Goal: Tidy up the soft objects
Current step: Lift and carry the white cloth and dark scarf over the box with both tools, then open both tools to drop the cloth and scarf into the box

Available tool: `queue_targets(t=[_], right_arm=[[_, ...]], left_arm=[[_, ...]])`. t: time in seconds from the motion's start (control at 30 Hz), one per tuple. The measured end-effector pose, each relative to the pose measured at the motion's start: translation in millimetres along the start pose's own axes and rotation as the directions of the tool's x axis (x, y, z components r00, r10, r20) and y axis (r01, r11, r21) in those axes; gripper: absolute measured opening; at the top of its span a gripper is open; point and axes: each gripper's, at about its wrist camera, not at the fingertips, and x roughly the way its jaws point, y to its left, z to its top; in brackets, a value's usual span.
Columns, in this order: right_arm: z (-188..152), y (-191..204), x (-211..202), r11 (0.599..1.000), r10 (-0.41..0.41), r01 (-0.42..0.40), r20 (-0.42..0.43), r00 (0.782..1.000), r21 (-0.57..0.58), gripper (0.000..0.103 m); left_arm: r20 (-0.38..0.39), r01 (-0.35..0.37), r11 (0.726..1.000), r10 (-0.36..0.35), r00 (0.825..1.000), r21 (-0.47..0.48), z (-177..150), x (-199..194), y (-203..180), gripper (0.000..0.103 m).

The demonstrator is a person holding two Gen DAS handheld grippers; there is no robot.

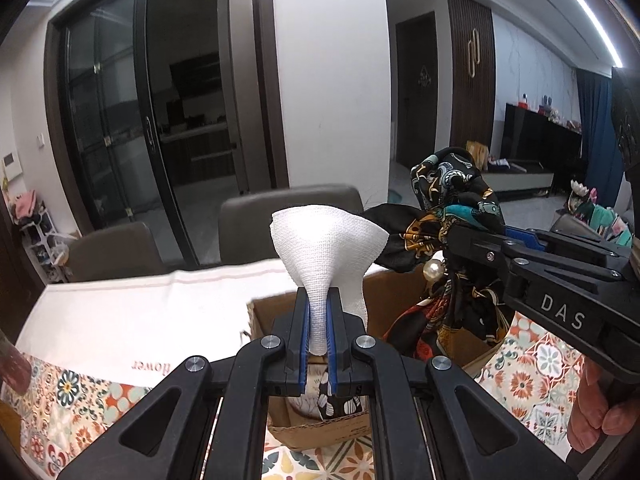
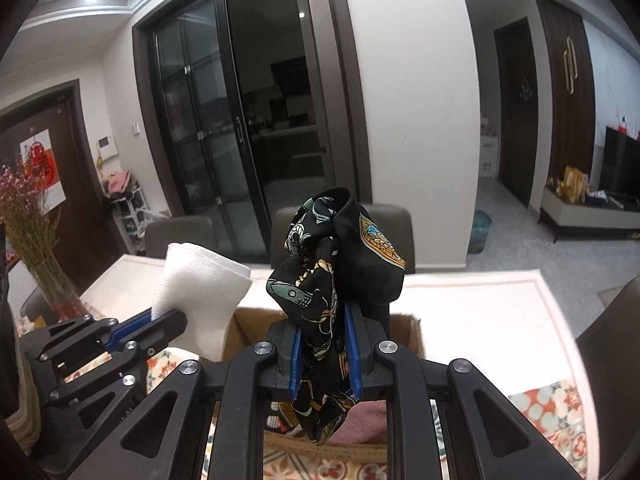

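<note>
My left gripper is shut on a white woven cloth that fans out above its jaws, held over an open cardboard box. My right gripper is shut on a black patterned silk scarf, which bunches above the jaws and hangs below them over the same box. In the left wrist view the right gripper comes in from the right with the scarf and a pearl ornament. In the right wrist view the left gripper holds the white cloth at left.
The box stands on a table with a floral patterned cloth and a white runner. Patterned fabric lies inside the box. Brown chairs stand behind the table. A vase of dried flowers stands at the left.
</note>
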Motion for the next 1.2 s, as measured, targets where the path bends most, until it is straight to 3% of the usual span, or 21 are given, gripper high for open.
queue_targets(t=[0.47, 0.83, 0.93, 1.03, 1.07, 1.17, 1.2], right_arm=[[-37.3, -20.0, 67.2, 1.000, 0.018, -0.017, -0.205, 0.979, 0.007, 0.019], [-61.8, -25.6, 105.3, 0.999, 0.014, -0.024, -0.371, 0.929, -0.022, 0.021], [-63.7, -24.6, 108.7, 0.999, 0.005, -0.022, -0.377, 0.926, -0.042, 0.030], [-60.6, -23.3, 106.7, 0.998, -0.007, -0.015, -0.372, 0.928, -0.057, 0.046], [-59.4, -23.3, 104.5, 0.998, -0.015, -0.009, -0.363, 0.932, -0.064, 0.051], [-55.0, -20.4, 96.6, 0.997, -0.027, -0.001, -0.337, 0.941, -0.082, 0.052], [-53.1, -19.3, 93.8, 0.996, -0.030, 0.001, -0.329, 0.944, -0.087, 0.052]], left_arm=[[-0.147, -0.002, 0.999, 0.007, 0.989, 0.033, -40.1, 48.6, -9.3, 0.009], [-0.246, -0.003, 0.999, 0.016, 0.969, 0.054, -54.5, 70.3, -18.3, 0.010], [-0.254, 0.000, 0.999, 0.011, 0.967, 0.044, -53.1, 70.6, -18.4, 0.023], [-0.245, -0.015, 0.999, 0.025, 0.969, 0.045, -50.5, 67.2, -19.2, 0.039], [-0.240, -0.016, 0.999, 0.027, 0.970, 0.045, -50.2, 66.4, -18.2, 0.040], [-0.236, -0.009, 0.999, 0.017, 0.972, 0.037, -48.3, 61.0, -18.5, 0.043], [-0.235, -0.008, 0.999, 0.016, 0.972, 0.034, -47.9, 59.5, -17.5, 0.048]])
